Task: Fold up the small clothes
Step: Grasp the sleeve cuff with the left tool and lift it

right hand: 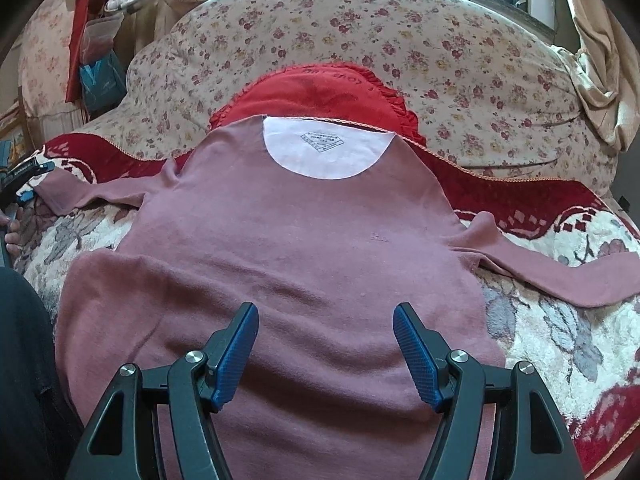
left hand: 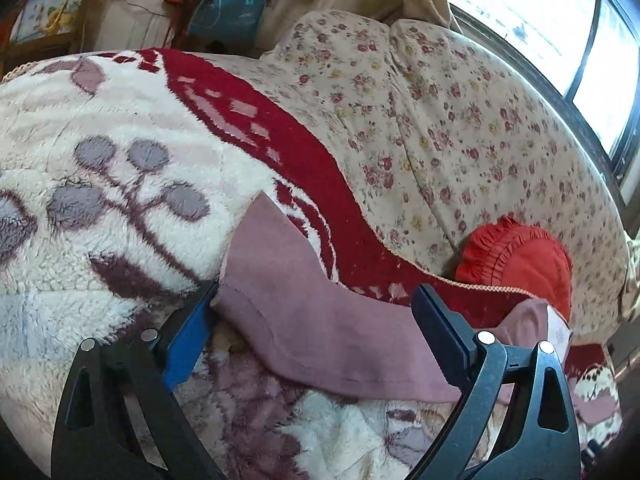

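A small mauve long-sleeved shirt (right hand: 280,248) lies flat on a fleecy blanket, neck away from me, its white inner neck panel (right hand: 324,148) showing. Its sleeves spread out to the left (right hand: 80,194) and right (right hand: 580,276). My right gripper (right hand: 326,320) is open, hovering over the shirt's lower body. My left gripper (left hand: 316,300) is open with its fingers either side of the left sleeve (left hand: 304,312) near the cuff; the blue pad (left hand: 188,336) sits by the cuff edge. The left gripper also shows in the right wrist view (right hand: 28,172).
A white, grey and red fleece blanket (left hand: 100,128) covers the seat. Behind it are floral sofa cushions (right hand: 460,64) and a red frilled pillow (right hand: 320,92), seen also in the left wrist view (left hand: 520,264). A window (left hand: 560,32) is behind; bags hang at back left (right hand: 100,76).
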Demonstrator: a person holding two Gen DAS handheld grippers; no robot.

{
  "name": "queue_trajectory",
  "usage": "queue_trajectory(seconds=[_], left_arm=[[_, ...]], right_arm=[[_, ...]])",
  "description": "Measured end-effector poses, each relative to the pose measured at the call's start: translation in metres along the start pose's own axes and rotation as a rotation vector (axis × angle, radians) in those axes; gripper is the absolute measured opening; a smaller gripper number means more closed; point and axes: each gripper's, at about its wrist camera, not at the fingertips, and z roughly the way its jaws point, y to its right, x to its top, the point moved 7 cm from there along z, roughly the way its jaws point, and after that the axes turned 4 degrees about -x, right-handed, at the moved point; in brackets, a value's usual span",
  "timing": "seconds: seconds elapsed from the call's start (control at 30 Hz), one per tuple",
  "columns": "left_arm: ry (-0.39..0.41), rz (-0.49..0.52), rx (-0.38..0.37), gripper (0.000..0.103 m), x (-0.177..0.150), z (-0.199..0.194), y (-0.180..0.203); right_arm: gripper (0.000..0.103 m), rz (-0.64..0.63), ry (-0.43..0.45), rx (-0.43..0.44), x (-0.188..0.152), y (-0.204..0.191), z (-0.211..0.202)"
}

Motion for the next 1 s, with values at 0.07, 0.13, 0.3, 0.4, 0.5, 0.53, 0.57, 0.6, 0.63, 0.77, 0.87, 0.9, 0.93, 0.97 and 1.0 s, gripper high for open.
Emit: queue_trajectory(seconds=[0.07,0.13,0.3,0.4,0.5,0.53,0.57,0.6,0.63,0.77,0.87,0.9,0.93,0.97,1.0], left_arm=[[0.004,-0.026,0.001,0.096,0.006,0.006,-0.001],[0.01,-0.037,0.0,0.093,0.012,0.011,0.001],[-0.039,-0.075,0.001,0.043,0.013,0.03,-0.005],[-0.063,-0.113,0.043,0.006,0.008,0.034,-0.019],[-0.057,-0.17,0.049,0.002,0.007,0.03,-0.03],[-0.051,-0.168,0.058,0.002,0.009,0.026,-0.027],[-0.036,-0.158,0.045,0.001,0.013,0.019,-0.019],[-0.024,-0.144,0.024,0.001,0.017,0.014,-0.009],[-0.012,-0.127,-0.001,0.001,0.023,0.007,0.004],[0.054,-0.107,-0.14,0.001,0.047,-0.025,0.069],[0.066,-0.155,-0.276,0.001,0.052,-0.04,0.119],[0.041,-0.154,-0.328,0.001,0.049,-0.04,0.141],[0.007,-0.14,-0.386,0.001,0.041,-0.037,0.171],[-0.019,-0.126,-0.419,0.001,0.035,-0.034,0.191],[-0.051,-0.11,-0.461,0.001,0.025,-0.029,0.218]], right_arm=[[0.068,0.0,-0.001,0.002,0.0,0.0,0.0],[0.068,-0.007,0.0,0.001,0.0,-0.001,0.0],[0.068,-0.007,-0.003,-0.011,-0.001,0.001,0.001],[0.068,-0.004,-0.004,-0.013,-0.001,0.002,0.001],[0.068,-0.012,0.001,-0.017,-0.001,0.003,0.0],[0.068,-0.013,0.002,-0.017,-0.001,0.003,-0.001],[0.068,-0.01,0.003,-0.019,-0.001,0.003,-0.001],[0.068,-0.006,0.007,-0.022,0.0,0.003,-0.002],[0.068,0.002,0.011,-0.022,0.0,0.005,-0.004],[0.068,0.015,0.025,-0.038,0.004,0.011,-0.01],[0.068,0.034,0.042,-0.04,0.005,0.017,-0.017],[0.068,0.037,0.049,-0.045,0.006,0.018,-0.019],[0.068,0.041,0.054,-0.05,0.006,0.021,-0.021],[0.068,0.045,0.056,-0.053,0.006,0.023,-0.023],[0.068,0.05,0.057,-0.053,0.007,0.025,-0.024]])
